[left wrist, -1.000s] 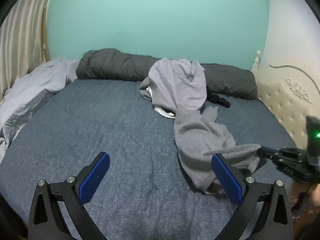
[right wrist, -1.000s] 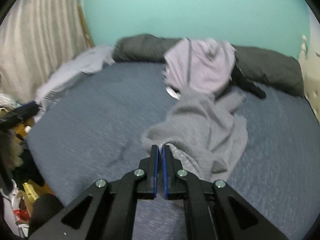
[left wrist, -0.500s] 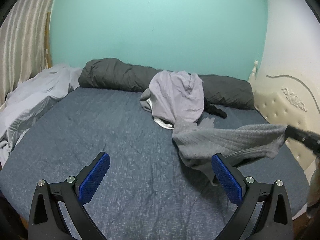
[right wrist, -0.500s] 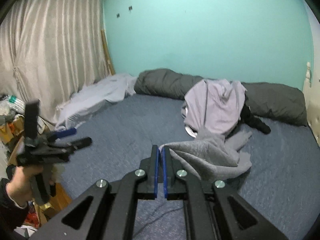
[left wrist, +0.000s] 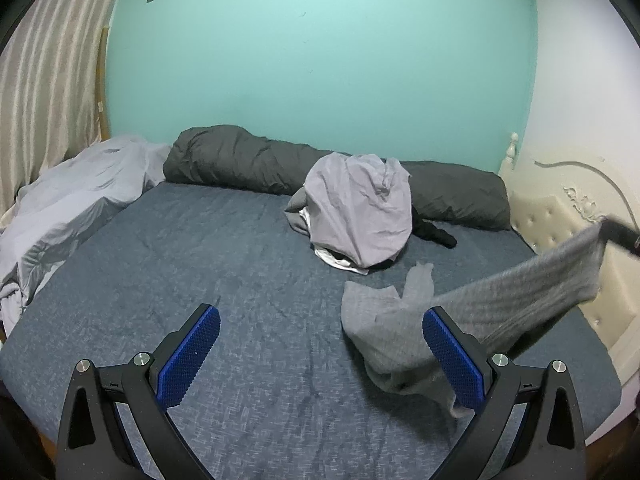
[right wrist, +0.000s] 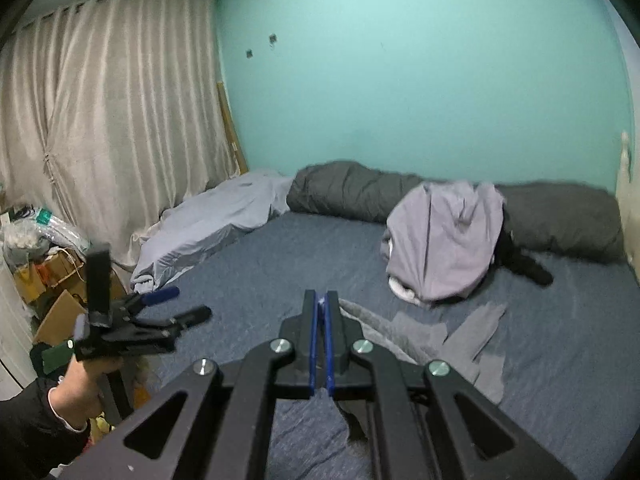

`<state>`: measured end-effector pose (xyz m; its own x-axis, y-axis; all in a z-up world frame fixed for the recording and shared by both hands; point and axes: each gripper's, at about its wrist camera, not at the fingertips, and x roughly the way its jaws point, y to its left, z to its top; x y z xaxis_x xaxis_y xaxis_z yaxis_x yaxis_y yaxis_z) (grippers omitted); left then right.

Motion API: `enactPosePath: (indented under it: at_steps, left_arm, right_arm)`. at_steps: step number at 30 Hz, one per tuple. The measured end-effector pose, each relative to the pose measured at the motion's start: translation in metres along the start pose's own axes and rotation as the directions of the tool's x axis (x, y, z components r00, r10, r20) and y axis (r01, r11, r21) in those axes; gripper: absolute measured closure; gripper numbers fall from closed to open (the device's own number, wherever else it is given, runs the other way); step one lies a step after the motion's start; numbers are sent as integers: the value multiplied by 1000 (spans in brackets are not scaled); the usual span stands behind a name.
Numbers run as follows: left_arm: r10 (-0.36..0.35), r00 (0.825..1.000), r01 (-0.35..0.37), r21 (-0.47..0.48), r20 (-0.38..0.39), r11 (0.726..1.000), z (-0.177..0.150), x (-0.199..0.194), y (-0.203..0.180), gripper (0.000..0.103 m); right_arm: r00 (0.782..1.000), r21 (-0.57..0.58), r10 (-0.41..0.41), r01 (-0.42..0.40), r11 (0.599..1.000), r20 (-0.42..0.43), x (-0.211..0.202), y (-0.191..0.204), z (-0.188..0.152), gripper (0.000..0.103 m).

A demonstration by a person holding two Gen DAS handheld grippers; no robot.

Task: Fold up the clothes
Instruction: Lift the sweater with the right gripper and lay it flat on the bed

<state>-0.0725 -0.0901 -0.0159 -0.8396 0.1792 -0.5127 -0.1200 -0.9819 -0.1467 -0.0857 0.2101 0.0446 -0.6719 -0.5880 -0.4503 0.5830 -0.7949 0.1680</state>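
A grey knit garment stretches taut from the bed up to the far right, where my right gripper holds its edge. In the right wrist view that gripper is shut on the grey garment, whose lower part trails on the blue bedspread. My left gripper is open above the bedspread, with nothing between its blue pads; the garment hangs just behind its right finger. In the right wrist view a hand holds the left gripper off the bed's near-left side.
A heap of clothes topped by a lilac garment leans on a rolled dark grey duvet at the wall. A pale sheet is bunched at the left. A cream headboard stands at the right. Boxes and bags crowd the floor by the curtain.
My right gripper has risen and drawn back to the right, pulling the grey garment off the heap and lifting most of it from the bed. The left gripper has stayed open and risen slightly.
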Motion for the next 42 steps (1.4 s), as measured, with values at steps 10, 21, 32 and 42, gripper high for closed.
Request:
enactPosePath:
  at_steps: [10,21,32,42]
  left_arm:
    - [3,1000,-3,17,-7,1000,-13,32,-3,0]
    - [-33,997,37,54,-66,998,-51,69,-16,0]
    - [-64,991,71,58,-119,996,-81,93,-19,0]
    - [-92,984,104,74,-153,992,-88,108,-22,0]
  right_arm:
    - [981,61,-21,34,998,-192,77,-45,-74,100]
    - [956,103,-12,45,994,-294,118,-69,-135,99]
    - [916,99,-78,127,987,-394,141,-88,-171,97]
    - [824,78,-179,260,963,-537,163,-113,-203,61]
